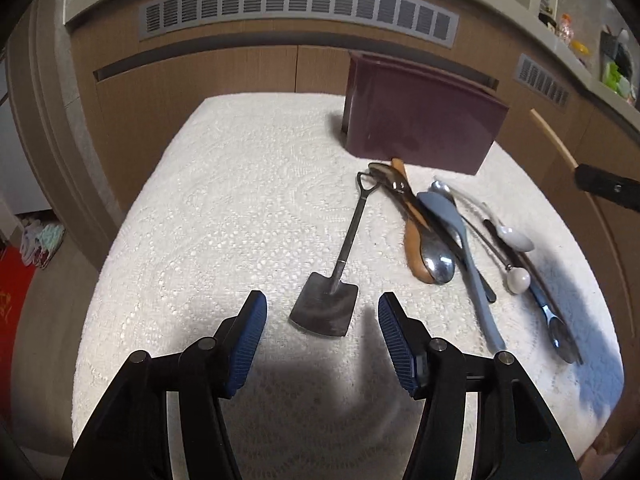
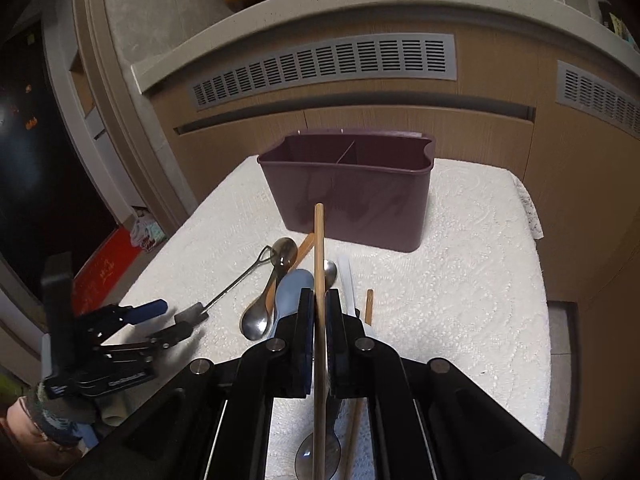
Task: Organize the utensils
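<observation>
Right tongs [image 2: 319, 304] clamped tight on a chopstick [image 2: 319, 240]; left tongs [image 1: 322, 304] half open, empty, shovel spoon [image 1: 326, 304] at twelve o'clock.

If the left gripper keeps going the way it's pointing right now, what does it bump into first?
Most likely the little shovel-shaped spoon. Its flat blade lies on the white tablecloth just ahead of the open left gripper, in line with the gap between the blue pads. How near it is remains unclear.
</observation>
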Demonstrator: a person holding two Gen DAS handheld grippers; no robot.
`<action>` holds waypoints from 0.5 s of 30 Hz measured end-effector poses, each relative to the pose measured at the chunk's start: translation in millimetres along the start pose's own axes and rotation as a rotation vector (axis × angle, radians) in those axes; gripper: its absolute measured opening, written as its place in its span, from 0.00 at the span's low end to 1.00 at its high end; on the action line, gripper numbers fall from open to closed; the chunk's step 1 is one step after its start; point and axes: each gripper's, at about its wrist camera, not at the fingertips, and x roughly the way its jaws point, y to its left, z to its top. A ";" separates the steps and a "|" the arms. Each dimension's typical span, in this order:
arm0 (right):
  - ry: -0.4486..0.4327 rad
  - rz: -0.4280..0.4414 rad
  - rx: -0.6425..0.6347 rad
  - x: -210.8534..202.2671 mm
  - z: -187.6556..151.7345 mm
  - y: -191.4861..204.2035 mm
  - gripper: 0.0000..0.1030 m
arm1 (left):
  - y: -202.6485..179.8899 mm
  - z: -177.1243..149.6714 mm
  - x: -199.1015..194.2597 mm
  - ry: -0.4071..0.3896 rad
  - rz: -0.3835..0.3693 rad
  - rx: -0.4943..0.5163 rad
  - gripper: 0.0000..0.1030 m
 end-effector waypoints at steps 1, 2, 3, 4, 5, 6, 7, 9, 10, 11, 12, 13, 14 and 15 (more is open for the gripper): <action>0.001 0.002 -0.003 0.1 -0.7 1.4 0.05 | -1.8 0.8 4.0 0.015 0.008 0.011 0.57; 0.001 0.004 -0.002 1.3 -1.1 2.1 0.05 | -4.7 1.9 8.3 0.031 0.018 0.026 0.55; 0.002 0.005 -0.001 2.5 -2.5 2.8 0.05 | -6.8 2.3 11.9 0.046 0.025 0.040 0.52; 0.005 0.005 -0.002 4.2 -3.3 3.4 0.05 | -8.9 2.8 14.0 0.050 0.032 0.053 0.46; 0.006 0.003 -0.001 6.2 -4.1 3.9 0.05 | -10.3 3.6 13.9 0.046 0.032 0.064 0.37; 0.006 0.001 0.001 7.3 -5.4 3.4 0.05 | -10.8 4.4 13.6 0.041 0.035 0.072 0.34; 0.005 -0.001 0.002 7.3 -6.2 3.5 0.05 | -10.9 5.1 12.9 0.034 0.045 0.077 0.33; -0.001 -0.008 -0.001 5.1 -7.3 3.4 0.05 | -8.3 5.9 7.4 0.006 0.054 0.068 0.33; -0.006 -0.012 -0.003 3.0 -7.6 3.5 0.05 | -6.4 6.2 2.1 -0.014 0.050 0.059 0.32; -0.013 -0.015 -0.006 0.4 -7.8 3.5 0.05 | -4.9 7.2 -4.9 -0.039 0.046 0.049 0.32; -0.020 -0.020 -0.008 -1.8 -7.8 3.6 0.05 | -3.9 8.7 -12.3 -0.064 0.040 0.042 0.32; -0.031 -0.027 -0.013 -5.4 -7.4 4.1 0.05 | -3.4 10.9 -20.6 -0.091 0.034 0.038 0.32; -0.038 -0.030 -0.016 -7.9 -6.9 4.6 0.05 | -3.5 14.2 -28.9 -0.120 0.036 0.037 0.32; -0.045 -0.030 -0.015 -10.7 -5.9 4.9 0.05 | -4.0 17.3 -36.1 -0.145 0.040 0.040 0.32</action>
